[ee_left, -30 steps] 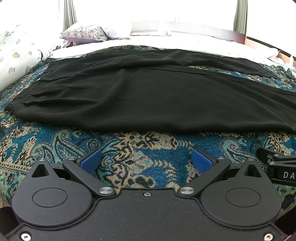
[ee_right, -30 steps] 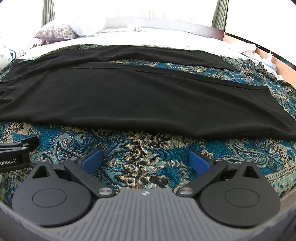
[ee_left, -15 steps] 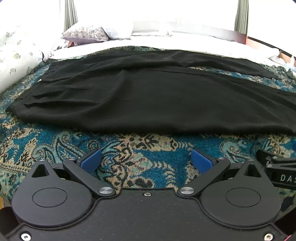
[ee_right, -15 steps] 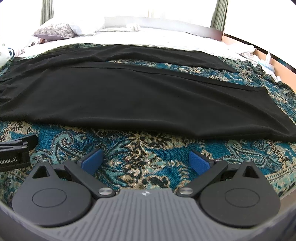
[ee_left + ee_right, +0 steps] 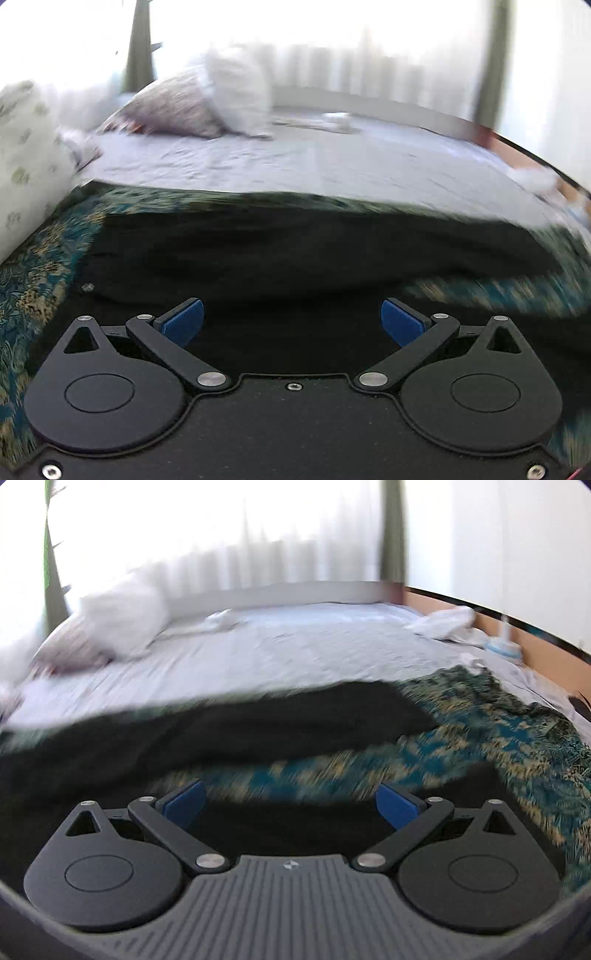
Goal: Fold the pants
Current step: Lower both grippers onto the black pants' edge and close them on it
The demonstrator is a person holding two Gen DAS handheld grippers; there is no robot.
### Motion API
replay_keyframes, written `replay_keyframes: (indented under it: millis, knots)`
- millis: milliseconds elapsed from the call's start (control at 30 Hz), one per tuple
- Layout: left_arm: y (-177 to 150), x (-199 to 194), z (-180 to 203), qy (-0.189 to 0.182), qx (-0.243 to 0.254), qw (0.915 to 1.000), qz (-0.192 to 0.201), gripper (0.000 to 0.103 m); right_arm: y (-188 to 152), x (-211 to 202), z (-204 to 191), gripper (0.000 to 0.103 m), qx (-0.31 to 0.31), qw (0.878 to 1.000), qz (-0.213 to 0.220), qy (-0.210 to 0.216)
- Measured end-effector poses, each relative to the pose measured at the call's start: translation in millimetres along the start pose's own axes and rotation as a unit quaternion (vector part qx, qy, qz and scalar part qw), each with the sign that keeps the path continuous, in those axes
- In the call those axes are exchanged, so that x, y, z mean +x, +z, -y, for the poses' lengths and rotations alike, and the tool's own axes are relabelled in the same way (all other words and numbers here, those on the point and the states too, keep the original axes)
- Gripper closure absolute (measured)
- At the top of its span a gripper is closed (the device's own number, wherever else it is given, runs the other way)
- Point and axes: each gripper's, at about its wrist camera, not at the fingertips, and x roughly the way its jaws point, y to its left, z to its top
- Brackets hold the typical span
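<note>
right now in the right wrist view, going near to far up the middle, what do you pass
right gripper → near pant leg → patterned blanket → far pant leg → white sheet → curtain

Matt black cloth pants [image 5: 295,251] on a woven patterned bedspread [image 5: 498,731]

Both wrist cams low, fwd, sharing pants [image 5: 295,251]

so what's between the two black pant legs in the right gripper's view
In the right wrist view, a strip of teal and gold patterned bedspread shows between the near and far legs of the black pants. Nothing else is visible there, though the frame is blurred.
</note>
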Motion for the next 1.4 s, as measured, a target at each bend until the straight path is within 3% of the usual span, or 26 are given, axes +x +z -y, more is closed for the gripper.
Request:
replay_keyframes:
  millis: [167, 267, 400, 667, 900, 1033, 1133, 1200, 1233, 1267, 1300, 1333, 1367, 1400]
  knots:
    - [52.1, 69.1, -56.4, 0.081, -0.059, 0.9941, -0.041, 0.000, 59.0, 79.5, 17.2, 0.000, 0.045, 0.998, -0.015, -0.048]
    - [71.2, 121.8, -87.5, 0.108, -0.106, 0.9866, -0.063, 0.000, 82.2, 143.5, 19.6, 0.000, 0.072, 0.994, -0.035, -0.073]
    - [85.0, 198.2, -104.5, 0.134, -0.153, 0.9763, -0.074, 0.000, 93.1, 220.8, 10.7, 0.000, 0.085, 0.989, -0.049, -0.107]
    - [104.8, 310.5, -120.1, 0.198, -0.170, 0.9593, -0.109, 0.000, 107.1, 350.3, -16.2, 0.000, 0.089, 0.976, -0.085, -0.178]
    - [103.3, 339.7, -116.1, 0.239, -0.165, 0.9527, -0.089, 0.000, 103.3, 427.1, -15.5, 0.000, 0.115, 0.958, -0.142, -0.220]
    - [111.2, 349.0, -120.1, 0.253, -0.185, 0.9447, -0.096, 0.000, 105.9, 444.9, -11.7, 0.000, 0.123, 0.956, -0.144, -0.225]
    - [114.7, 353.5, -120.0, 0.260, -0.184, 0.9428, -0.100, 0.000, 110.8, 447.6, -6.7, 0.000, 0.143, 0.952, -0.156, -0.220]
    - [114.1, 353.4, -118.3, 0.261, -0.178, 0.9436, -0.098, 0.001, 111.2, 444.8, -5.9, 0.006, 0.142, 0.953, -0.157, -0.216]
    - [113.4, 351.1, -117.5, 0.259, -0.176, 0.9449, -0.095, 0.005, 110.7, 441.8, -6.4, 0.010, 0.140, 0.954, -0.153, -0.217]
    - [112.1, 347.1, -115.4, 0.257, -0.171, 0.9473, -0.087, 0.020, 110.4, 437.6, -7.3, 0.021, 0.135, 0.955, -0.147, -0.221]
    - [111.1, 342.0, -112.2, 0.254, -0.160, 0.9509, -0.076, 0.042, 110.4, 433.0, -8.0, 0.034, 0.129, 0.956, -0.140, -0.222]
    - [110.6, 337.5, -109.6, 0.249, -0.149, 0.9544, -0.069, 0.055, 110.9, 428.2, -6.4, 0.041, 0.127, 0.959, -0.133, -0.215]
    - [109.9, 332.7, -106.7, 0.239, -0.136, 0.9594, -0.062, 0.082, 111.6, 423.1, -4.6, 0.058, 0.125, 0.961, -0.127, -0.211]
    - [109.2, 328.6, -104.2, 0.230, -0.127, 0.9632, -0.058, 0.100, 112.2, 417.6, -3.4, 0.080, 0.124, 0.961, -0.125, -0.215]
